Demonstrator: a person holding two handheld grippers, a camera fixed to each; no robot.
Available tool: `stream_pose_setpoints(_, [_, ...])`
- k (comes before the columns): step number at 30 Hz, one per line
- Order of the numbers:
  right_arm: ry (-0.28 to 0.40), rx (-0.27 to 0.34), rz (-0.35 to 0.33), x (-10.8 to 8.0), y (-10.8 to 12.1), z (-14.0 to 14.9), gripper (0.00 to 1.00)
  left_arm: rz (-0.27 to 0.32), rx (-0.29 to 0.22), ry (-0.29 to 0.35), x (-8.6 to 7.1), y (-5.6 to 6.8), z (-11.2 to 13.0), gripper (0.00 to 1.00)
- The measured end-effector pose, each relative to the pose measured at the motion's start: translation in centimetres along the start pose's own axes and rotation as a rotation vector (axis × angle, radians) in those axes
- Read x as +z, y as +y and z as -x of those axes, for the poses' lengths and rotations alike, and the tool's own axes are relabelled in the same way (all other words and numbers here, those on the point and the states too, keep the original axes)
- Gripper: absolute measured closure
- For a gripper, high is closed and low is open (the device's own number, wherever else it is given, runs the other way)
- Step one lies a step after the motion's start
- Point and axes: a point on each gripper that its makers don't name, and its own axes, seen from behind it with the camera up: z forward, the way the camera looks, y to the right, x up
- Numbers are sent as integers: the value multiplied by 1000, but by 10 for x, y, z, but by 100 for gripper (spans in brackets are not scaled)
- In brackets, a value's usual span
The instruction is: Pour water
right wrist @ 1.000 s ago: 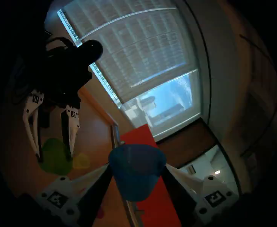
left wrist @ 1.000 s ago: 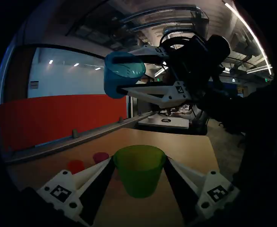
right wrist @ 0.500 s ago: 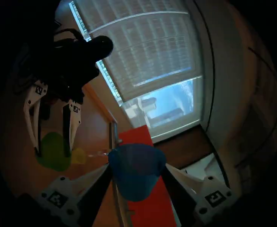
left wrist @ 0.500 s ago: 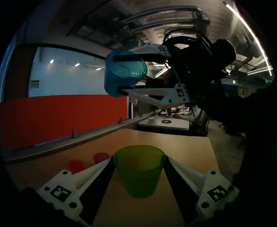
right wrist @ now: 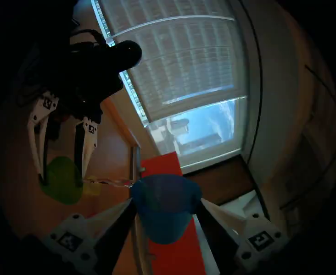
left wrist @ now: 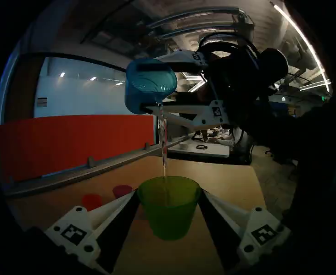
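In the left gripper view my left gripper [left wrist: 168, 207] is shut on a green cup [left wrist: 168, 206], held upright above the wooden table [left wrist: 223, 174]. Above it my right gripper [left wrist: 150, 87] holds a blue cup [left wrist: 146, 86] tipped over, and a thin stream of water [left wrist: 162, 146] falls from its rim into the green cup. In the right gripper view my right gripper [right wrist: 164, 215] is shut on the blue cup [right wrist: 165, 213]. Water [right wrist: 107, 182] runs from its rim toward the green cup [right wrist: 61, 179], held by the left gripper [right wrist: 60, 178].
Two small cups, one red [left wrist: 92, 200] and one dark pink [left wrist: 121, 190], stand on the table to the left of the green cup. An orange partition [left wrist: 71, 142] borders the table's far side. A window with blinds [right wrist: 182, 68] lies beyond the blue cup.
The blue cup has tipped further and water now streams from its rim into the green cup. The left gripper and green cup have held still.
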Motion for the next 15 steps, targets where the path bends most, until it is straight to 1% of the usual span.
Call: stream_pose_setpoints(15, [3,-49,12,-2,1,-3,11,0,2,3,-1,1,-3,11])
